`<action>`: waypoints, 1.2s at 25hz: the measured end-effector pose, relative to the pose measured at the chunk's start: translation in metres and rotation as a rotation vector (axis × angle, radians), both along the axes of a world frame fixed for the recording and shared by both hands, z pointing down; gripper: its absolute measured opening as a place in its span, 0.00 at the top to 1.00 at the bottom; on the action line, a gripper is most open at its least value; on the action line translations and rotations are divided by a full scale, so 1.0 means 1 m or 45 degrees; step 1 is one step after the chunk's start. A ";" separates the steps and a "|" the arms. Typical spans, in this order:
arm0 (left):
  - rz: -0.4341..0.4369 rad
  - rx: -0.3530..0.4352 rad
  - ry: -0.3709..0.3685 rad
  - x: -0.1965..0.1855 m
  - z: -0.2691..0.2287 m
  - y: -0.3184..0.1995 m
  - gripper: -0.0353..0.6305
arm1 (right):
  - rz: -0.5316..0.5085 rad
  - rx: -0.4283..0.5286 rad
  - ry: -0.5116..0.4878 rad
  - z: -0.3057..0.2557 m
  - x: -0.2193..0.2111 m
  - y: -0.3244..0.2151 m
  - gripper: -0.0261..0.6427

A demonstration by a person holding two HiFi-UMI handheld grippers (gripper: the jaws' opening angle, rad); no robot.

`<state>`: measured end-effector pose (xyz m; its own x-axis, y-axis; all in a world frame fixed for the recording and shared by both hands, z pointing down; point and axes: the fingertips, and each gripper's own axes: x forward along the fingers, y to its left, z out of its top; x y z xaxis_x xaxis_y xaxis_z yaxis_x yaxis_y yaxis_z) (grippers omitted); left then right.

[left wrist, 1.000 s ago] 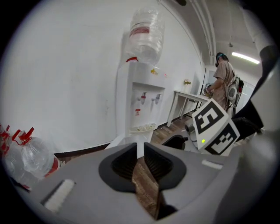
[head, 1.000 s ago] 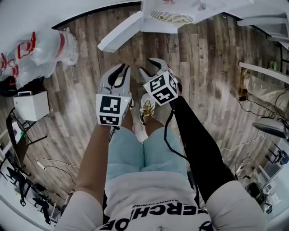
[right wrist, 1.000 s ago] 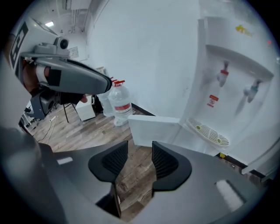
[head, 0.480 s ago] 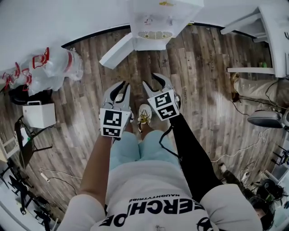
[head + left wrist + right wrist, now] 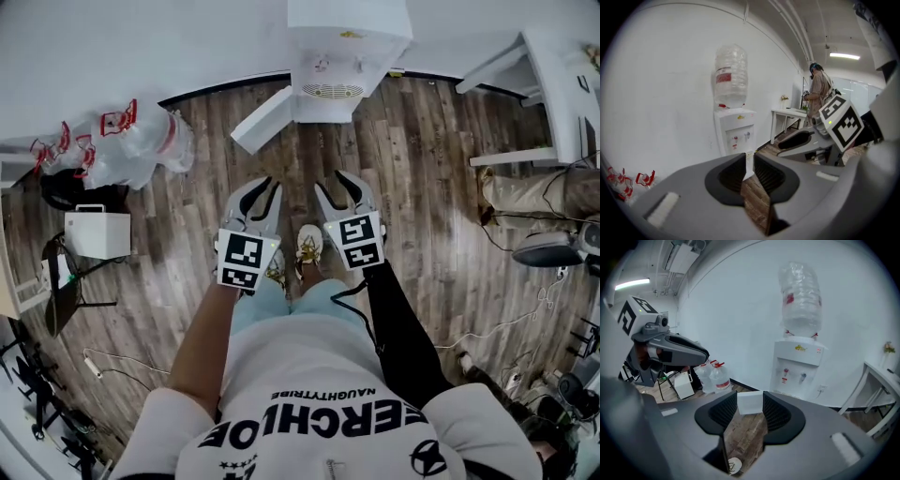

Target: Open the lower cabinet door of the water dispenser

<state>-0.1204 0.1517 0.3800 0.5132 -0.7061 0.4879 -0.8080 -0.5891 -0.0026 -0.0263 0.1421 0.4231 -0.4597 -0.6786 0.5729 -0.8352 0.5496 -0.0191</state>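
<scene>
Wooden floor (image 5: 422, 187), white wall (image 5: 141, 47). Water dispenser (image 5: 347, 47) against wall, lower cabinet door (image 5: 262, 120) swung open. Left gripper (image 5: 261, 187), right gripper (image 5: 333, 183): jaws apart, nothing held.

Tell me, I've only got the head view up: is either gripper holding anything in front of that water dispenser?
Observer: No. Each gripper's own view shows its jaws apart with nothing between them, both on the left gripper and on the right gripper.
Operator: What's on top? It's cut off here.
Observer: A clear water bottle with a red label stands neck down on the water dispenser.
Operator: Anyone else around?
Observer: Yes. The left gripper view shows a person standing past a white table further along the wall.
</scene>
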 end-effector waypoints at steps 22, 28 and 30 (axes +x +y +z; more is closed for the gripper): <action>0.147 0.378 0.175 -0.056 -0.181 0.077 0.86 | 0.367 0.507 -0.045 -0.201 -0.017 0.105 0.71; 0.164 0.459 0.202 -0.064 -0.210 0.080 0.86 | 0.442 0.530 -0.124 -0.218 -0.015 0.104 0.71; 0.160 0.474 0.204 -0.068 -0.214 0.078 0.86 | 0.429 0.534 -0.130 -0.223 -0.020 0.101 0.71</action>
<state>-0.1884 0.2293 0.1664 0.6553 -0.7460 0.1184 -0.7373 -0.6658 -0.1145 -0.0459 0.2432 0.2005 -0.2163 -0.9586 0.1851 -0.9718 0.2297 0.0538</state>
